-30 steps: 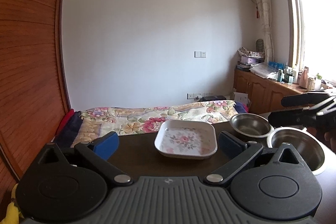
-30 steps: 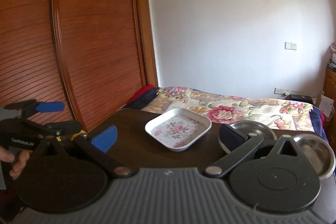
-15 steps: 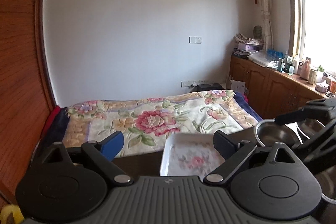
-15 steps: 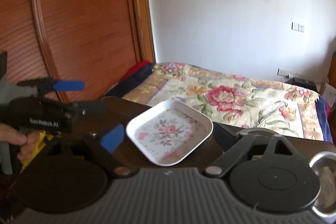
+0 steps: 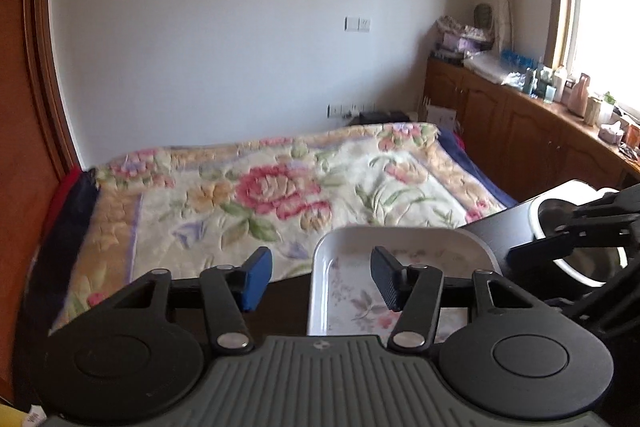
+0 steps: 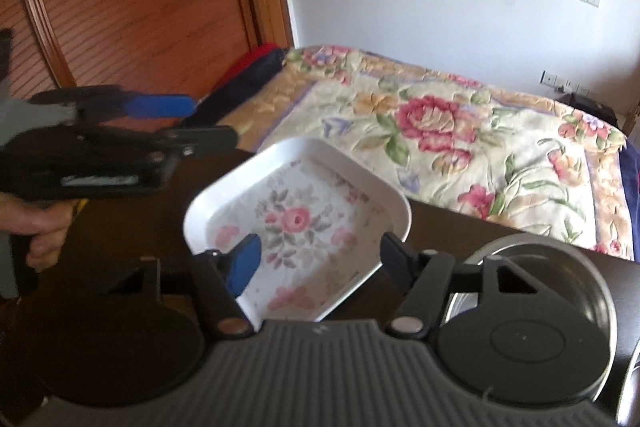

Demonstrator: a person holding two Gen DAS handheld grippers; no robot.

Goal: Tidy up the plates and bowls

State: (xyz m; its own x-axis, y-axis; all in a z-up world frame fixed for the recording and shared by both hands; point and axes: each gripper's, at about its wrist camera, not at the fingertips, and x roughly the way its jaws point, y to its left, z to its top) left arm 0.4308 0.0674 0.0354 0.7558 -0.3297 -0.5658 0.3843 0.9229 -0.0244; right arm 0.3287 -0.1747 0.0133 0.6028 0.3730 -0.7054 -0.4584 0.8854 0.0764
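Approach nearly done on both sides – closer now to the square floral plate [image 6: 224, 187] than a second ago, angled further down at it. Left gripper [image 5: 320, 277] and right gripper [image 6: 320, 259] with jaws just narrowed from full spread, yet fingers apart on each, no pad seen pressing. Straddles the plate's left rim on the left side: blue finger outside over the dark table [image 6: 120, 227], black finger above the plate floor. Reaches over the near right part of the plate on the right side, black finger at its right edge. Looks like a two-handed pickup about to start – plate not lifted, flat on the table, centre, near the far edge. Nothing in the plate. Further right, a steel bowl [image 5: 560, 211] nested in a white bowl [image 5: 576, 187], seemingly empty.
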